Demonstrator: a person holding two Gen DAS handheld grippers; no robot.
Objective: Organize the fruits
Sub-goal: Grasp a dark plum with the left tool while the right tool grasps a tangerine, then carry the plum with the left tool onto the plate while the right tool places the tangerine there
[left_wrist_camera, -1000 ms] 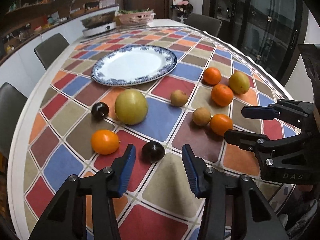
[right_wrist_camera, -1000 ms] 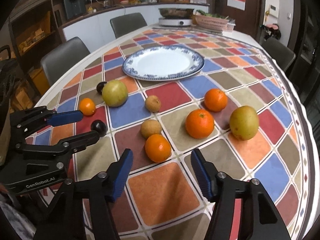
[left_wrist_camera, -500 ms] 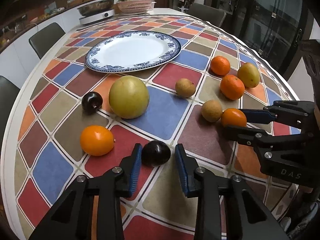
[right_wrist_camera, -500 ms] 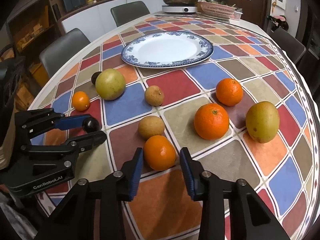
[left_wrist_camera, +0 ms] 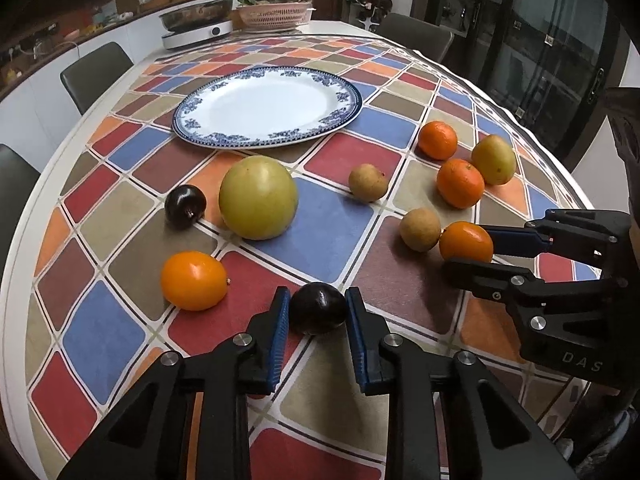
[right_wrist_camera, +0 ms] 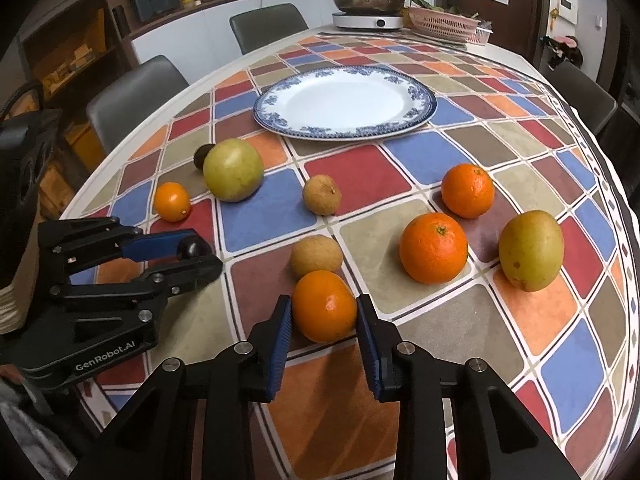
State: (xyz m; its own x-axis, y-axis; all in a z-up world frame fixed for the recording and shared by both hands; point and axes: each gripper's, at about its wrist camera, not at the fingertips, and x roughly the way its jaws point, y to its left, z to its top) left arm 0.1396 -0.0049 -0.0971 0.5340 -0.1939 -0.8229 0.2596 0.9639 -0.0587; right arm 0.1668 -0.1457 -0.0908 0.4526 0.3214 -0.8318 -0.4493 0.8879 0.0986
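Observation:
My left gripper (left_wrist_camera: 316,312) is shut on a dark plum (left_wrist_camera: 318,308) that rests on the checked tablecloth; it also shows in the right wrist view (right_wrist_camera: 194,249). My right gripper (right_wrist_camera: 323,316) is shut on a near orange (right_wrist_camera: 324,306), which also shows in the left wrist view (left_wrist_camera: 466,242). The blue-rimmed white plate (left_wrist_camera: 344,114) stands bare at mid table. Loose fruit lies between: a big green-yellow fruit (left_wrist_camera: 258,197), a second plum (left_wrist_camera: 185,206), an orange fruit (left_wrist_camera: 194,280), two brown round fruits (left_wrist_camera: 368,182), two more oranges (right_wrist_camera: 434,247) and a yellow-green fruit (right_wrist_camera: 530,250).
An electric cooker (right_wrist_camera: 368,14) and a pink basket (right_wrist_camera: 444,24) stand at the table's far end. Grey chairs (right_wrist_camera: 136,92) line the left side and far corners. The table edge (left_wrist_camera: 20,240) curves close on the left.
Both grippers moved forward and down and closed: the left on the dark plum, the right on the near orange. The other fruits have not moved.

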